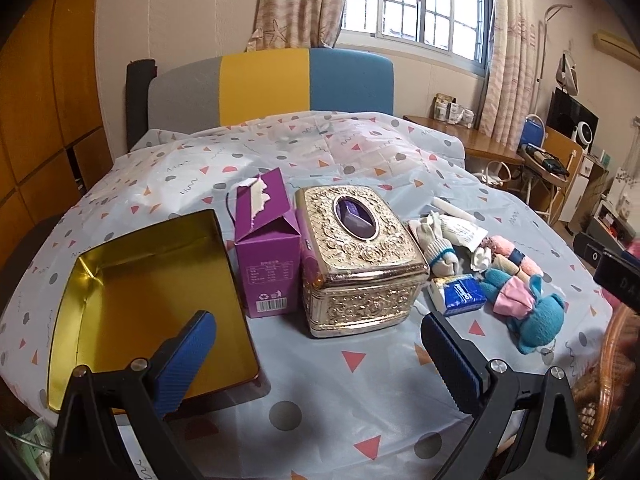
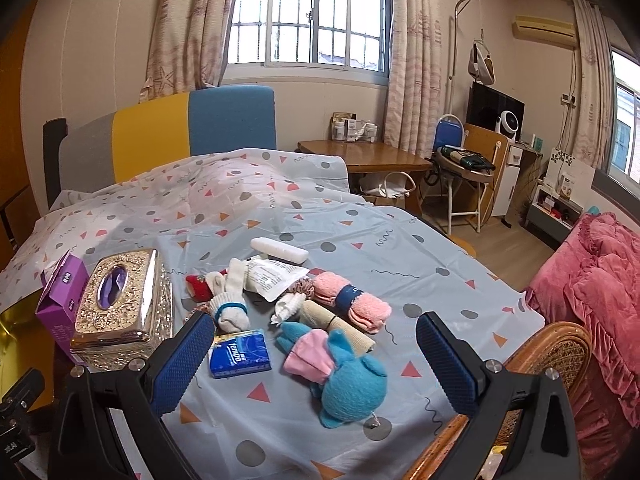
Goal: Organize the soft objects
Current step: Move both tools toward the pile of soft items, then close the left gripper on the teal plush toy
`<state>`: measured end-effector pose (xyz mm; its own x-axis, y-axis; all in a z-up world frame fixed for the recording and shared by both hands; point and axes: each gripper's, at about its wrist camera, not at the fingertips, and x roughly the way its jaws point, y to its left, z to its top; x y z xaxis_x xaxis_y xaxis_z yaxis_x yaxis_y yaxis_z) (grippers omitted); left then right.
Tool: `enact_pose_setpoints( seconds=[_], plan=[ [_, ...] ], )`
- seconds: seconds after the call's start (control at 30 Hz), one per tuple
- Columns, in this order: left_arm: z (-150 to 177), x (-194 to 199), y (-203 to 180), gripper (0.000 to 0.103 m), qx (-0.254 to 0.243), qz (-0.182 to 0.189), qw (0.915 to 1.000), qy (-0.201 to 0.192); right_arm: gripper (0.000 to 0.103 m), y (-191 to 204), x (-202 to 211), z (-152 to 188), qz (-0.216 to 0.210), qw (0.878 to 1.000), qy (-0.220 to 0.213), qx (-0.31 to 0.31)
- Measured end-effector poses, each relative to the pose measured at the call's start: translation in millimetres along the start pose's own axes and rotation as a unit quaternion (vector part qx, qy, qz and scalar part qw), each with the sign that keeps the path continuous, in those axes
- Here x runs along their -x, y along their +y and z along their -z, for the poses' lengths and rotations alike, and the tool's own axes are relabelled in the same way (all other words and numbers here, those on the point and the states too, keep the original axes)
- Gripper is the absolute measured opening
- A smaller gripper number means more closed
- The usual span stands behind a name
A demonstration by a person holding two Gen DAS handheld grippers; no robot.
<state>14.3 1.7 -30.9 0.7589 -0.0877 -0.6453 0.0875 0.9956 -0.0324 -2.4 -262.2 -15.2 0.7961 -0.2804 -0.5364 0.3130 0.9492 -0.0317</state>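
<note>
A pile of soft things lies on the patterned tablecloth: a blue plush toy point(image 2: 352, 384) with a pink part, a rolled pink towel point(image 2: 352, 304), white socks point(image 2: 230, 312), a beige roll point(image 2: 340, 326) and a blue tissue pack point(image 2: 239, 354). The plush point(image 1: 536, 312) and tissue pack point(image 1: 460, 294) also show at the right in the left wrist view. An open gold tin point(image 1: 148, 304) lies at the left. My left gripper point(image 1: 316, 356) is open and empty, in front of the ornate metal tissue box point(image 1: 356, 264). My right gripper point(image 2: 316, 360) is open and empty, with the plush between its fingers' line of sight.
A purple carton point(image 1: 268, 256) stands between the tin and the metal box. A white case point(image 2: 280, 250) and a paper packet point(image 2: 272, 280) lie behind the pile. A rattan chair point(image 2: 560, 352) stands at the table's right edge, a pink bed point(image 2: 600, 288) beyond it.
</note>
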Motion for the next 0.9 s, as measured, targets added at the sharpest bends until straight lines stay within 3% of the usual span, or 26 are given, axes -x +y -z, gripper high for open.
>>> enact_pose_setpoints(
  seconds=[0.4, 0.6, 0.9],
  plan=[
    [2, -6, -14, 0.103, -0.022, 0.015, 0.9996, 0.01, 0.103, -20, -6, 1, 0.007, 1.0, 0.007, -0.016],
    [1, -15, -22, 0.103, -0.022, 0.049, 0.9981, 0.029, 0.103, -38, -9, 0, 0.009, 1.0, 0.013, -0.027],
    [-3, -32, -56, 0.103, -0.071, 0.103, 0.9905, 0.058, 0.103, -85, -15, -1, 0.015, 0.996, 0.033, -0.078]
  ],
)
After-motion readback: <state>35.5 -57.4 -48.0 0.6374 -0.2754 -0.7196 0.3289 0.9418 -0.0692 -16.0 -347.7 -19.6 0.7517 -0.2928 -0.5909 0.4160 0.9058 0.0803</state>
